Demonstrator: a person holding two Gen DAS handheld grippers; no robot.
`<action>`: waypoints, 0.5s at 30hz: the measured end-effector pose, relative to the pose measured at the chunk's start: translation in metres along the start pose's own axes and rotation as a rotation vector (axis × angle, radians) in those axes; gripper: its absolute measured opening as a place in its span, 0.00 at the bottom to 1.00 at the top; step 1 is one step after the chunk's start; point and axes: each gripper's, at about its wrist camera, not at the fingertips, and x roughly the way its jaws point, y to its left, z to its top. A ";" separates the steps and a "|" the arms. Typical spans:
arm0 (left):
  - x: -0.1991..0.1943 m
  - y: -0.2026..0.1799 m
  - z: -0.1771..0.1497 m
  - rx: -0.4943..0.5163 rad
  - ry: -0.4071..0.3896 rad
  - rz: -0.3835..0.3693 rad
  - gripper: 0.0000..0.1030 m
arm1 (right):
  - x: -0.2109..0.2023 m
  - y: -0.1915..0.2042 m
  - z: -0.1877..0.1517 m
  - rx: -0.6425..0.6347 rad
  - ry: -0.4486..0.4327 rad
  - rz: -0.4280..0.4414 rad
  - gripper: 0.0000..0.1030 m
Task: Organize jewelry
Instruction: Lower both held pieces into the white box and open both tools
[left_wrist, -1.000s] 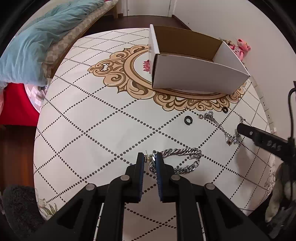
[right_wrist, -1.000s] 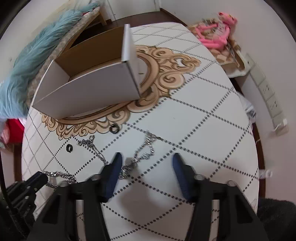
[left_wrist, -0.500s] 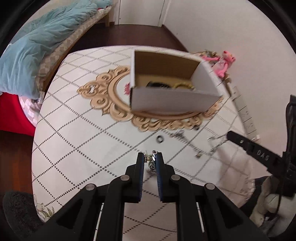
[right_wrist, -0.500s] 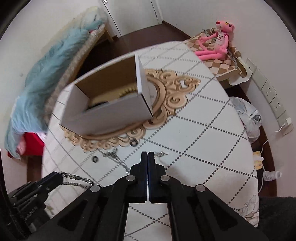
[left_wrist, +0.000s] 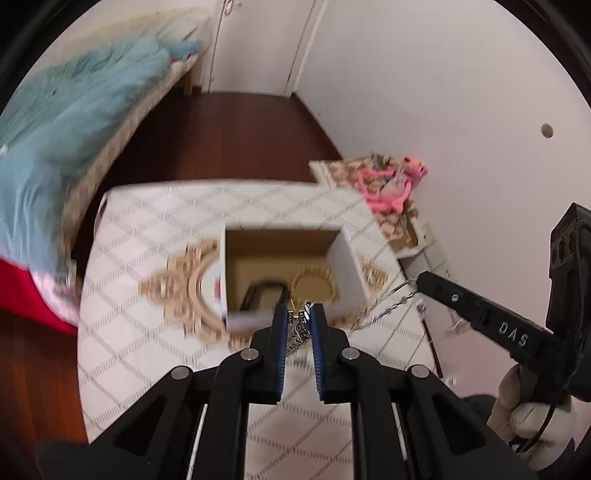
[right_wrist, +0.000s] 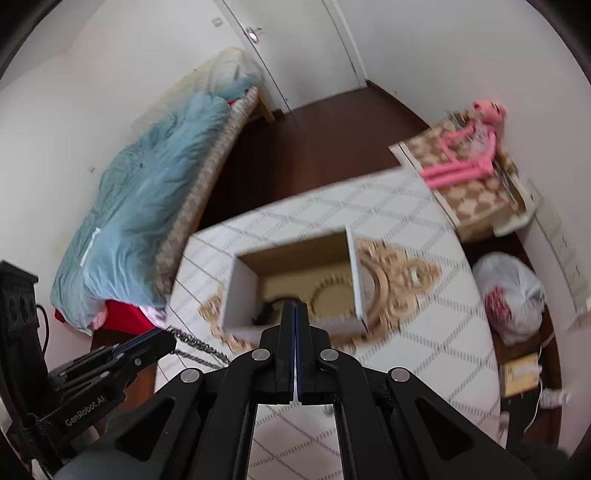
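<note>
My left gripper (left_wrist: 298, 314) is shut on a thick silver chain bracelet (left_wrist: 295, 338), which hangs below its tips, high above the table. It also shows in the right wrist view (right_wrist: 195, 345). My right gripper (right_wrist: 296, 308) is shut; a thin silver necklace (left_wrist: 388, 310) dangles from its tip in the left wrist view. Both hover just before the open white cardboard box (left_wrist: 347, 273) (right_wrist: 354, 280), which holds a gold ring-shaped piece (left_wrist: 313, 288) and a black item (left_wrist: 264, 293).
The round white table (left_wrist: 147, 332) has a diamond pattern and gold ornament. A bed with blue blanket (left_wrist: 55, 147) lies left. A pink plush toy (left_wrist: 391, 184) sits on a stool at right. A plastic bag (right_wrist: 513, 299) lies on the floor.
Both grippers have risen high above the table with their chains. The right gripper went from open to shut on the necklace. The box now lies below and ahead.
</note>
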 end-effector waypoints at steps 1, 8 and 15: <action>-0.001 -0.002 0.009 0.011 -0.012 0.002 0.09 | 0.001 0.002 0.008 -0.008 -0.002 0.003 0.00; 0.028 -0.002 0.060 0.057 0.010 0.019 0.09 | 0.037 0.004 0.057 -0.024 0.029 -0.003 0.00; 0.090 0.018 0.080 0.036 0.131 0.035 0.10 | 0.104 -0.007 0.085 -0.031 0.141 -0.047 0.00</action>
